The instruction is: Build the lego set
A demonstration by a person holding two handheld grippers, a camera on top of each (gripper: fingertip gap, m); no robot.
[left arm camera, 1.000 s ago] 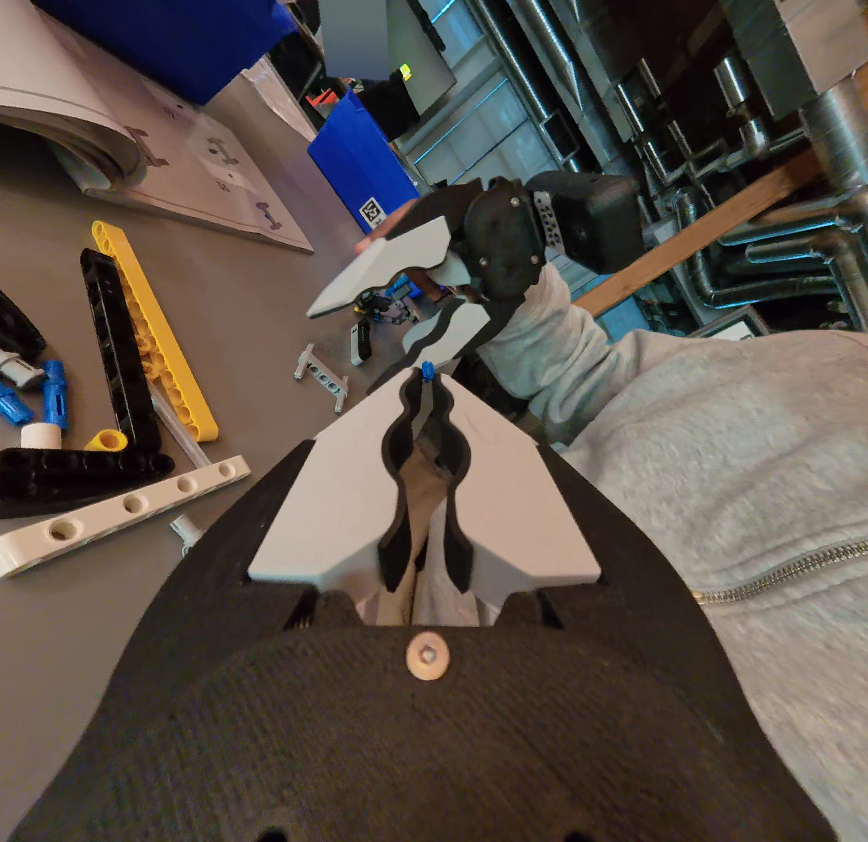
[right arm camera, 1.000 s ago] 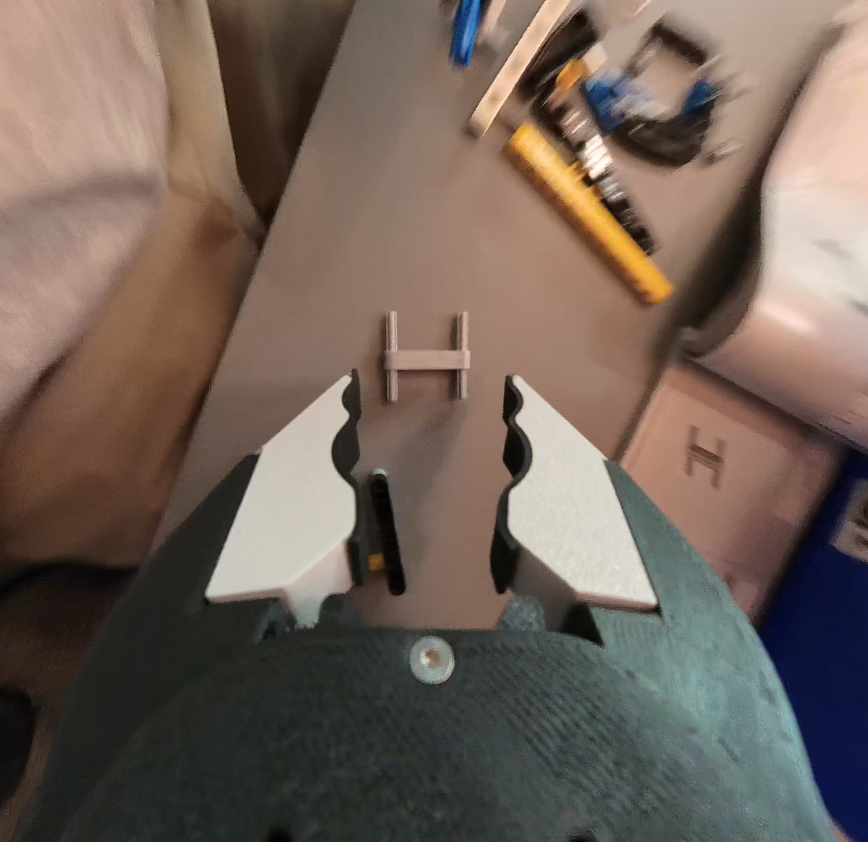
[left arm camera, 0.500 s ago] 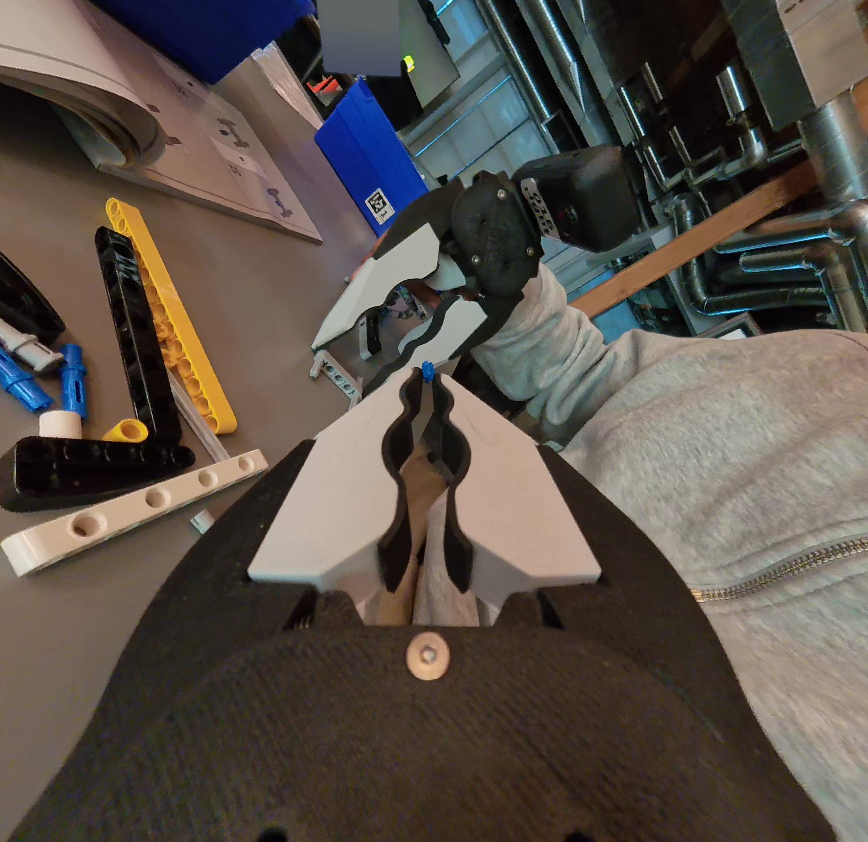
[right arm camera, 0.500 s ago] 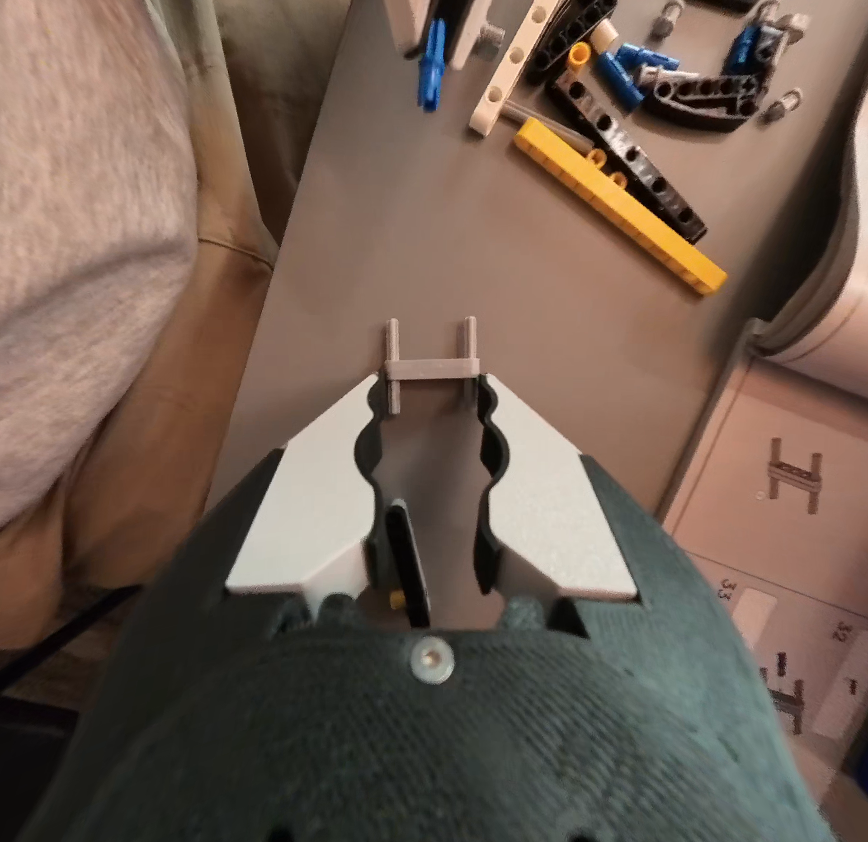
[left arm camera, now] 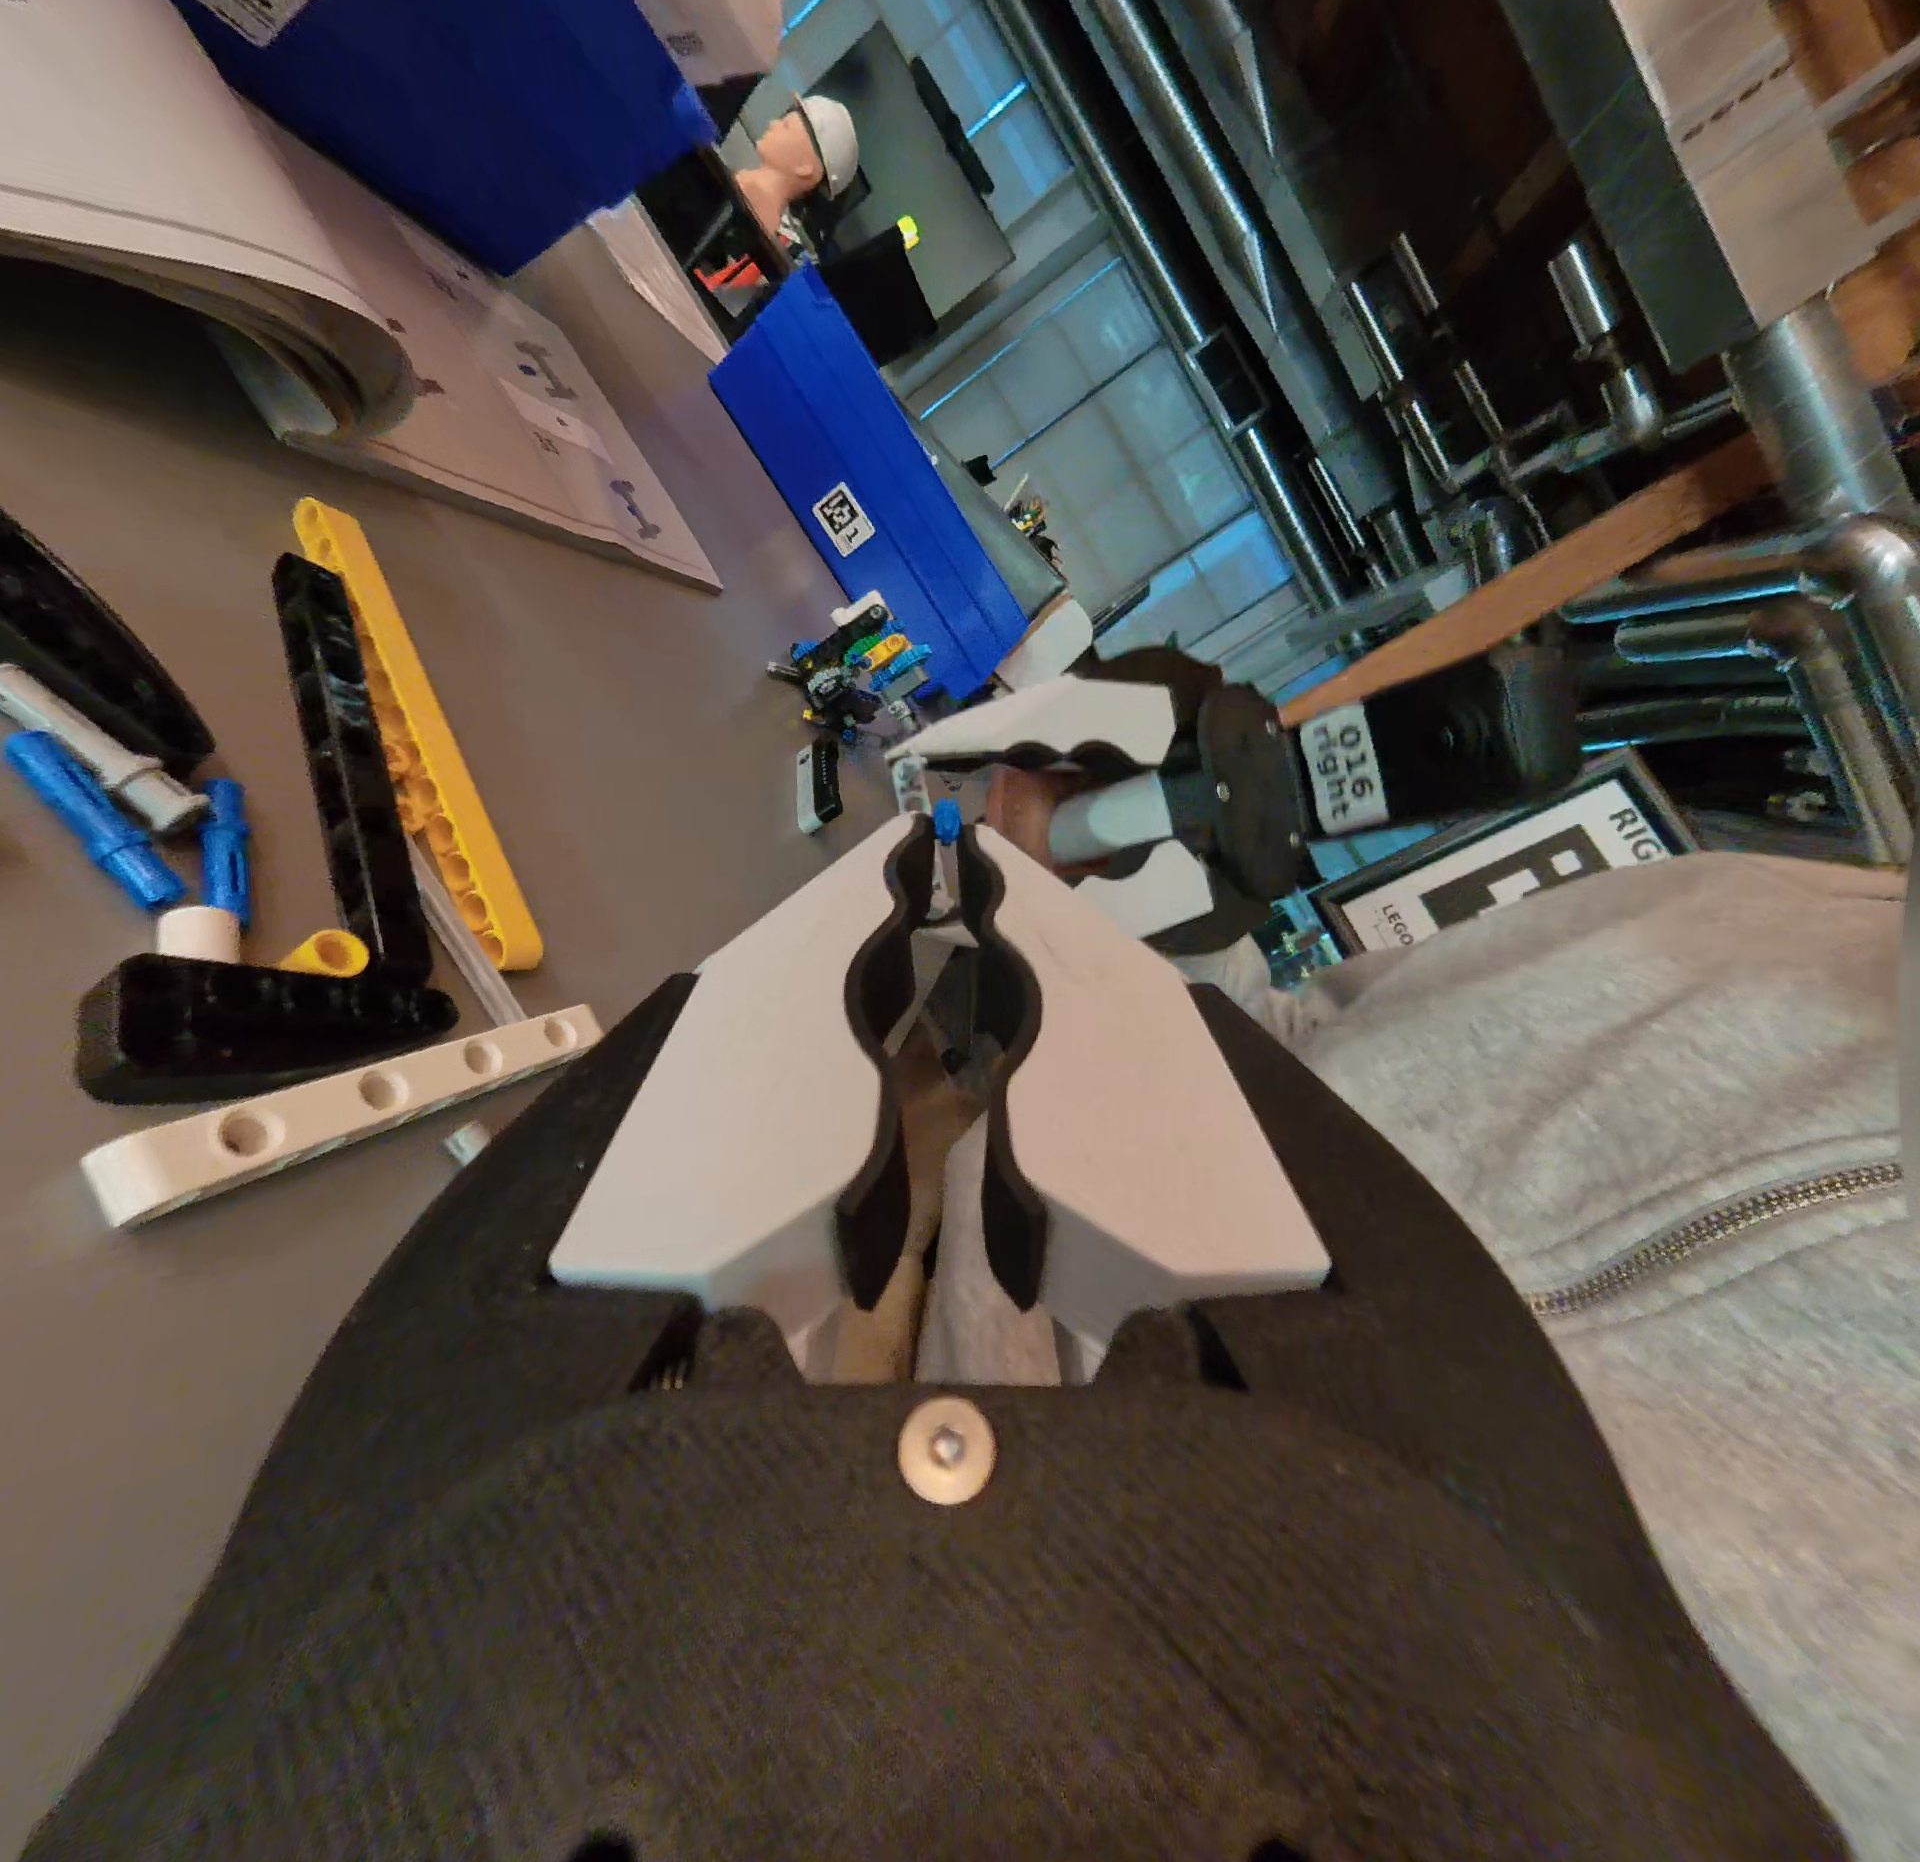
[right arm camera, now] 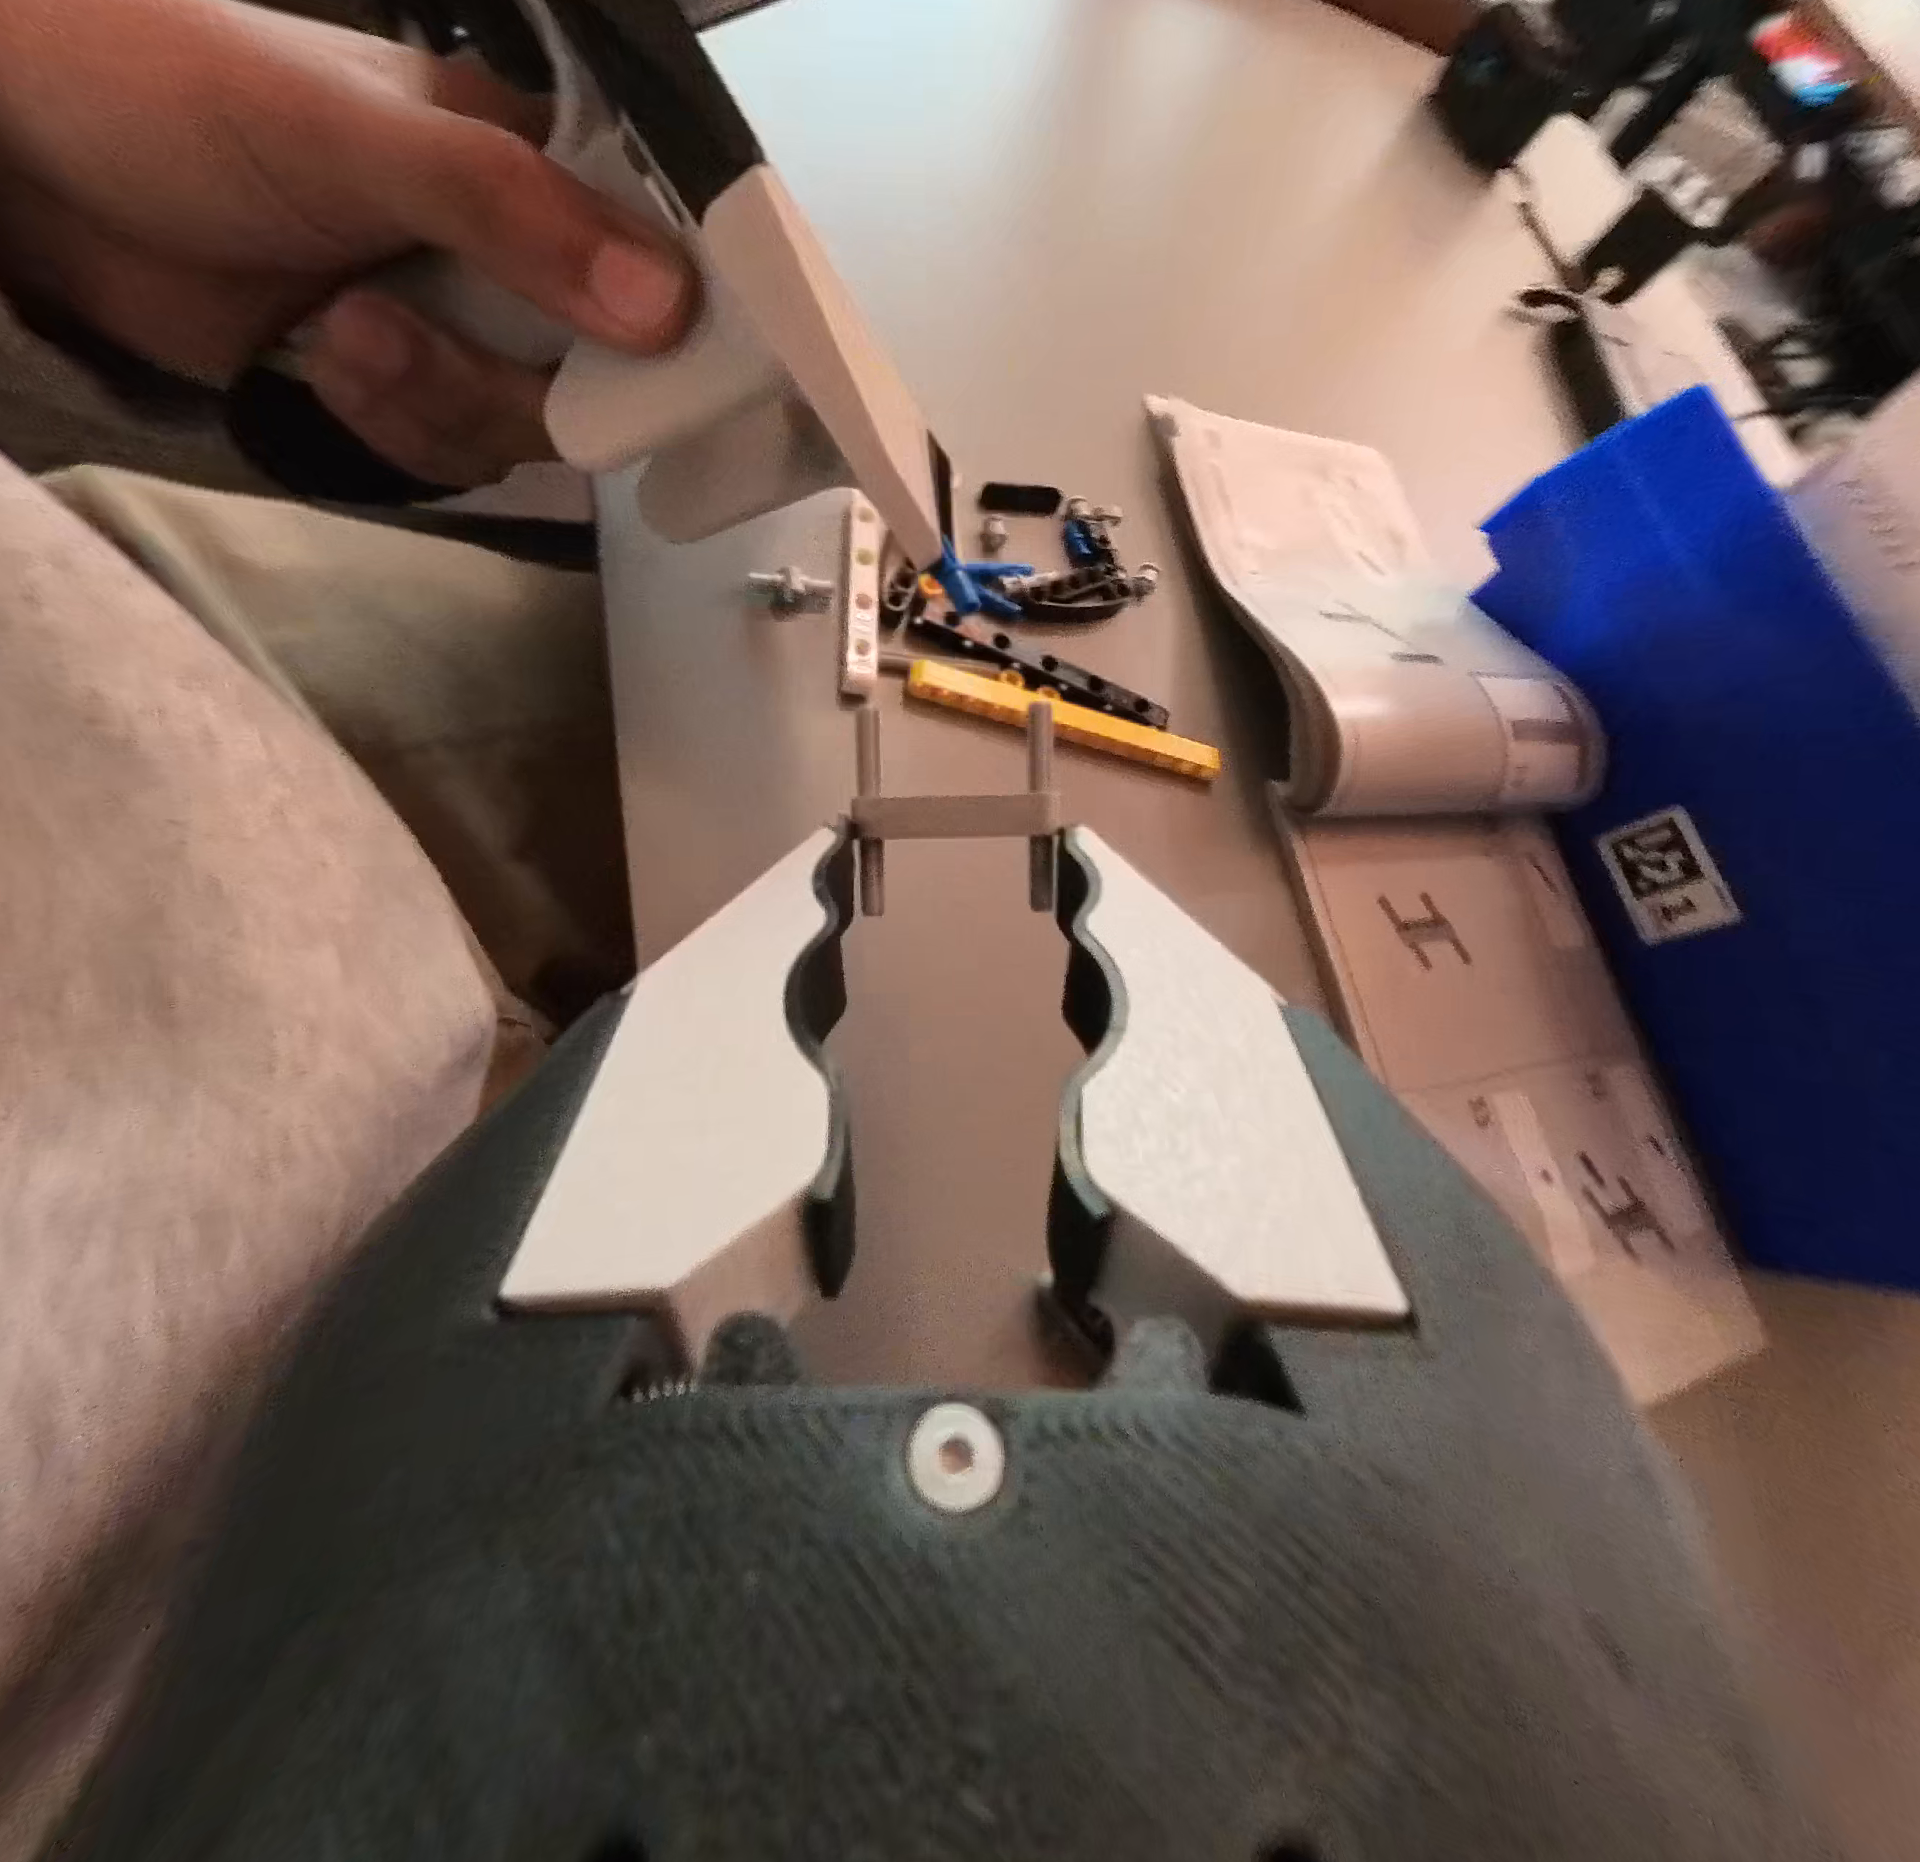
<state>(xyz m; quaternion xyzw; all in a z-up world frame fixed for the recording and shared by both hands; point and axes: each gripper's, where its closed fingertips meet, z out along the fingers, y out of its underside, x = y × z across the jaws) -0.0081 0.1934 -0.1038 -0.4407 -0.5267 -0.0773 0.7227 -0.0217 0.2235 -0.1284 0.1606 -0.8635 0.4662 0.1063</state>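
My left gripper [left arm camera: 943,844] is shut on a small blue pin [left arm camera: 947,821] that sticks out at its tips. My right gripper [right arm camera: 956,848] is shut on a grey H-shaped piece [right arm camera: 954,815], gripping its two uprights, and holds it above the grey table [right arm camera: 1039,254]. In the left wrist view the right gripper [left arm camera: 982,796] sits just beyond the blue pin, with the end of the H-shaped piece [left arm camera: 909,776] close to it. In the right wrist view a hand [right arm camera: 312,212] holds the left gripper at the upper left, its white fingers [right arm camera: 821,347] pointing down at the table.
Loose parts lie on the table: a yellow beam [left arm camera: 416,732], black beams [left arm camera: 348,763], a white beam [left arm camera: 343,1095], blue pins [left arm camera: 94,825]. An open instruction booklet [right arm camera: 1382,628], blue bins [left arm camera: 873,503] and a small built assembly [left arm camera: 852,669] stand farther back. One gripper's finger ends stand about 5 cm off the other's.
My right gripper closed on the H-shaped piece, lifted it off the table and brought it up near the left gripper. My left gripper stayed shut on the blue pin.
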